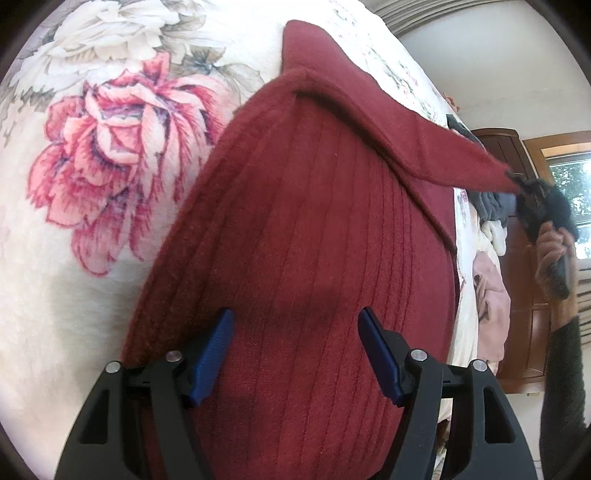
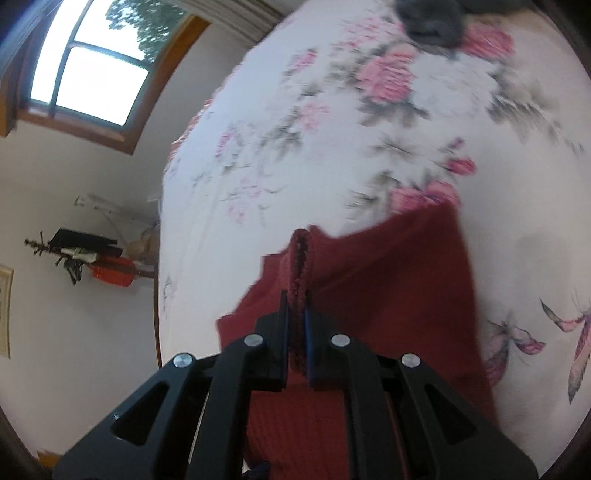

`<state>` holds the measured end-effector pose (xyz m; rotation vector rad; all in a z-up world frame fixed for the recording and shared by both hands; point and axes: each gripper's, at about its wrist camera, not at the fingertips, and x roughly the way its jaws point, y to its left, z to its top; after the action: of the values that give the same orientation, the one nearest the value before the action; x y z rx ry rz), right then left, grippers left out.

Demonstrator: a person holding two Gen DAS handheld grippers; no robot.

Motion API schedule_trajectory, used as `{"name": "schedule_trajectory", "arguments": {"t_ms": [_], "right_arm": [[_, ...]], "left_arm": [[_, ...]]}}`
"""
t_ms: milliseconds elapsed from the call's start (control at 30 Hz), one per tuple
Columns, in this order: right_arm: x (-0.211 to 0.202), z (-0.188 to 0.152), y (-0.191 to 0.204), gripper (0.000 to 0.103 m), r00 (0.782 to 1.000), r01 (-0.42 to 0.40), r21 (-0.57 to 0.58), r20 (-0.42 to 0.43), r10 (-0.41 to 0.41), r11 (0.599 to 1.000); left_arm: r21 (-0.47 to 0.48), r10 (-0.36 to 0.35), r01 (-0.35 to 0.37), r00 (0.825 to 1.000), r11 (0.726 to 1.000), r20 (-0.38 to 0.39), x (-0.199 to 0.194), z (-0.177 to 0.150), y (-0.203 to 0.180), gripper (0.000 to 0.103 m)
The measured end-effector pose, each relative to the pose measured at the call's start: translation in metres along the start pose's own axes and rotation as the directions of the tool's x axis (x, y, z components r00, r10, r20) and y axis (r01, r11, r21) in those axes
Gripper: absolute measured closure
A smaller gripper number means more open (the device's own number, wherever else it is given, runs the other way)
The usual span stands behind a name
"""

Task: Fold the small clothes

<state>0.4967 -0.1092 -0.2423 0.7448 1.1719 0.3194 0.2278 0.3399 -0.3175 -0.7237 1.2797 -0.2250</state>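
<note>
On the floral bedspread [image 1: 74,314] lies the red knit garment [image 1: 314,277], partly folded. Right gripper [image 2: 298,332] pinches a lifted corner mid-fold; left gripper [image 1: 295,332] hovers wide open, empty. Other clothes [image 1: 487,221] wait near the bed's edge.

The right wrist view is smeared by motion: the floral bedspread [image 2: 369,122] ahead of the right hand-held gripper [image 2: 297,321] shows no crisp outlines, and the grey garment [image 2: 432,22] far beyond it is cut off by the frame. The red garment [image 2: 388,280] runs under that gripper, its near end hidden
</note>
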Motion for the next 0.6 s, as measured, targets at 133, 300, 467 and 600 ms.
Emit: {"name": "schedule_trajectory", "arguments": {"t_ms": [133, 300, 467, 600], "right_arm": [[0.008, -0.002, -0.035, 0.098, 1.000, 0.009, 0.049, -0.016, -0.009, 0.999], [0.026, -0.002, -0.075, 0.098, 0.999, 0.035, 0.091, -0.042, -0.031, 0.995], [0.044, -0.001, -0.104, 0.098, 0.997, 0.050, 0.117, -0.066, -0.042, 0.992], [0.059, -0.002, -0.126, 0.090, 0.991, 0.098, 0.110, -0.101, -0.087, 0.989]], "left_arm": [[0.005, 0.004, -0.004, 1.000, 1.000, -0.005, 0.003, 0.001, -0.003, 0.032], [0.001, 0.008, -0.008, 1.000, 1.000, -0.021, 0.004, 0.005, -0.008, 0.032], [0.014, -0.014, 0.015, 0.999, 1.000, -0.034, -0.001, 0.013, -0.018, 0.033], [0.044, -0.053, 0.054, 0.998, 0.998, -0.028, -0.007, 0.024, -0.034, 0.033]]}}
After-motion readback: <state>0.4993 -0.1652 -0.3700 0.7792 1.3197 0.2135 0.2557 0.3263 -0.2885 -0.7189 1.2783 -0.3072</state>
